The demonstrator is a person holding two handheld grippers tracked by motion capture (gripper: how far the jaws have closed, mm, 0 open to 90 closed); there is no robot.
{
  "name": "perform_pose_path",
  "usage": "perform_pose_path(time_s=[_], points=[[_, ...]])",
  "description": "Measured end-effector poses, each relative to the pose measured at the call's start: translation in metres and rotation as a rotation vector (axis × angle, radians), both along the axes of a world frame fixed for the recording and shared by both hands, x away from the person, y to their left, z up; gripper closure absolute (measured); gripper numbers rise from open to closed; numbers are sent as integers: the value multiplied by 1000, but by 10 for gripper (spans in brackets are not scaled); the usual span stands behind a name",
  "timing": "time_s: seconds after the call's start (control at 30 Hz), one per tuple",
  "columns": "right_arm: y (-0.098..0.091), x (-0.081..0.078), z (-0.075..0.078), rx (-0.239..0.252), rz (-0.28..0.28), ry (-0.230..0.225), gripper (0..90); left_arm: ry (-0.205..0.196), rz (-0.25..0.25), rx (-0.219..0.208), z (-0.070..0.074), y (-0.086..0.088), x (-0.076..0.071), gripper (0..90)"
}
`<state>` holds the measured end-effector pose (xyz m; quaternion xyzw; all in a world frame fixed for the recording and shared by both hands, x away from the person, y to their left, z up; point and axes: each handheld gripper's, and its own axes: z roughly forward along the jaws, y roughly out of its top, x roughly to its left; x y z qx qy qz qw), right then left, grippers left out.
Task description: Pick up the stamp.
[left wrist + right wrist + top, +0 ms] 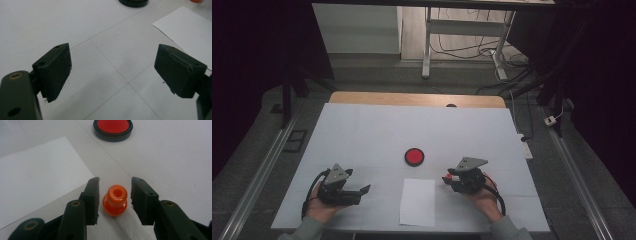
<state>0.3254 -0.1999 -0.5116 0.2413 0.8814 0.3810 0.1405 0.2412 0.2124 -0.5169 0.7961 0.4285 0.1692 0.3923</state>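
Right gripper (113, 202) around the little orange stamp (115, 200), jaws close beside it, not squeezing yet. Left gripper (112, 71) wide open, nothing inside, over the table (32, 22).

Each hand is fitted with a black two-jaw gripper, the left gripper (343, 189) and the right gripper (462, 177), and each is topped by a grey three-cornered plate. Blocky black jaw pads are carried on arms set with brass-ringed screw holes. Black cables are looped from the gripper bodies, and grey-green sleeves are worn.
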Motion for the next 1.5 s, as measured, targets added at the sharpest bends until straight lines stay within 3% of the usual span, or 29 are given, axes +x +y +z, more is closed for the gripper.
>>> perform_pose_path(time_s=[0.17,0.57,1.5], points=[[0,0,-1,-7,-2,-3,701,0,0,2,0,1,0,150],[0,-1,0,-9,8,-28,720,-3,0,-1,0,2,0,150],[-14,-6,22,169,-42,-77,722,-7,13,-4,0,3,1,151]])
